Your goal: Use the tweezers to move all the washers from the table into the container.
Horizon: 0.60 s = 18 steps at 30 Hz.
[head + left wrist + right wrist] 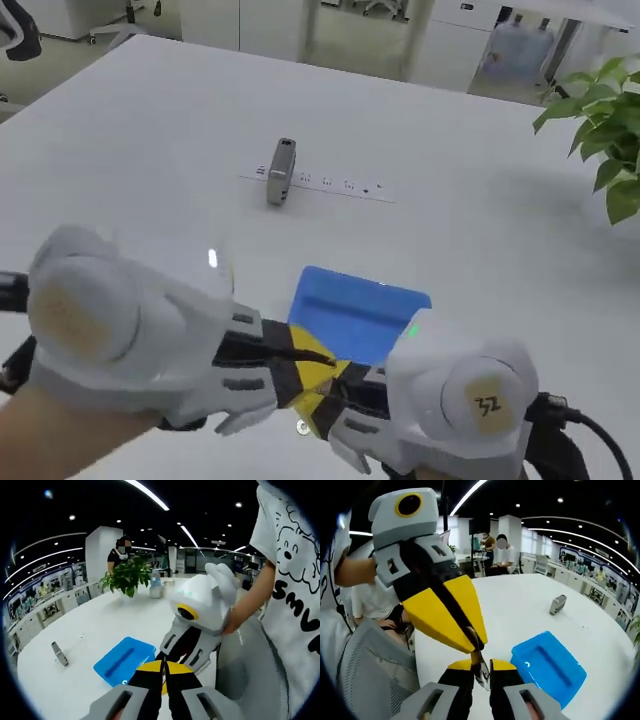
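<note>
Not much of the job looks done yet. The blue container (350, 305) sits on the bench (450, 150) and I can see no washers in it. The person is busy with the tweezers (476, 656). The right gripper (481, 669) has its jaws closed on the thin metal tweezers, which stick up between them. The left gripper (163, 675) comes in from the side, and its yellow jaws are shut too, pinching what looks like the other end of the tweezers. So both grippers meet in the middle, tip to tip, just in front of the container. In the head view there is one small ring on the bench right under the jaws, and I think it is a washer (302, 428), but it is too small to be sure. It is near the jaws and not touching them. I think the washers must all be moved yet. A grey box (282, 171) lies far back on the bench.
</note>
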{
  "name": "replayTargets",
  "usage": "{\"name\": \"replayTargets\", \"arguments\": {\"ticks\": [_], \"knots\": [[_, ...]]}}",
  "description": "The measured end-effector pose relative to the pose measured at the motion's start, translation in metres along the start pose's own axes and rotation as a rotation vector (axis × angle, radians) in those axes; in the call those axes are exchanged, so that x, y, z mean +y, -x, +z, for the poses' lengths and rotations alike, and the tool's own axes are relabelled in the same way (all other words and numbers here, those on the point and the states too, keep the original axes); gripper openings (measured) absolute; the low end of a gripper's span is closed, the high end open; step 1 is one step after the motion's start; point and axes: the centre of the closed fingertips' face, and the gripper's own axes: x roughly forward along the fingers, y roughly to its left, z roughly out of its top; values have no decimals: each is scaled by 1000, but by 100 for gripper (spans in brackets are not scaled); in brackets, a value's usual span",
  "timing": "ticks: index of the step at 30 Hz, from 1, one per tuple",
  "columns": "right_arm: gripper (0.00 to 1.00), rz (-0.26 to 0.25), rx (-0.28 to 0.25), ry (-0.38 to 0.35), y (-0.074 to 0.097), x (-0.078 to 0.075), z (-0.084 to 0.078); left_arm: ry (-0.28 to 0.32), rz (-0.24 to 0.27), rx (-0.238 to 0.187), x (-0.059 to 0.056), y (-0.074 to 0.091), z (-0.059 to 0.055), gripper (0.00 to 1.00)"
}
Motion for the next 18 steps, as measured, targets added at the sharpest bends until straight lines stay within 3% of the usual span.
{"name": "replayTargets", "arguments": {"ticks": [4, 7, 18], "knots": [[8, 23, 15, 40, 1, 2, -2, -73, -53, 64, -2, -1, 0, 0], [7, 37, 22, 67, 2, 2, -3, -109, -59, 73, -3, -4, 3, 0], [6, 54, 23, 89, 8, 4, -3, -116, -64, 100, -3, -4, -2, 0]]}}
